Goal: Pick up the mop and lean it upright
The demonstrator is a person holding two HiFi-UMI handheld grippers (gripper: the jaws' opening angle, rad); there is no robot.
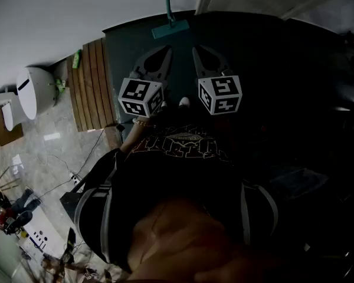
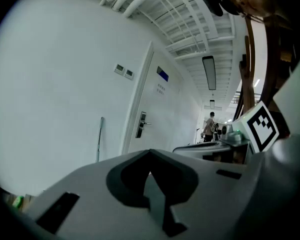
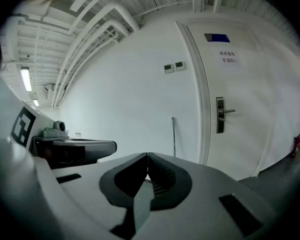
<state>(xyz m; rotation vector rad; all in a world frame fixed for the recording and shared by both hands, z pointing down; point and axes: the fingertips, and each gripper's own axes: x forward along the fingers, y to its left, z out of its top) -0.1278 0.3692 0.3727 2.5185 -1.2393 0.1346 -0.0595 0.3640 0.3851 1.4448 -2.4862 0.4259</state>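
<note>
Teal mop (image 1: 171, 29) already leans upright against the white wall (image 1: 76, 10), well ahead of the left gripper (image 1: 164, 53) and right gripper (image 1: 199, 53), both clamped together on nothing, so apparently nothing remains.

Nothing reads clearly: the door (image 3: 235, 134) bears two lines of small characters (image 3: 229, 57) beneath a blue plate (image 3: 217, 37), and the shirt print (image 1: 177, 143) is too dark to read.

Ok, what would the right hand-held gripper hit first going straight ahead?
Probably the wall, just left of the mop handle; the way there looks free. Depth is unclear, so the floor could come first.
</note>
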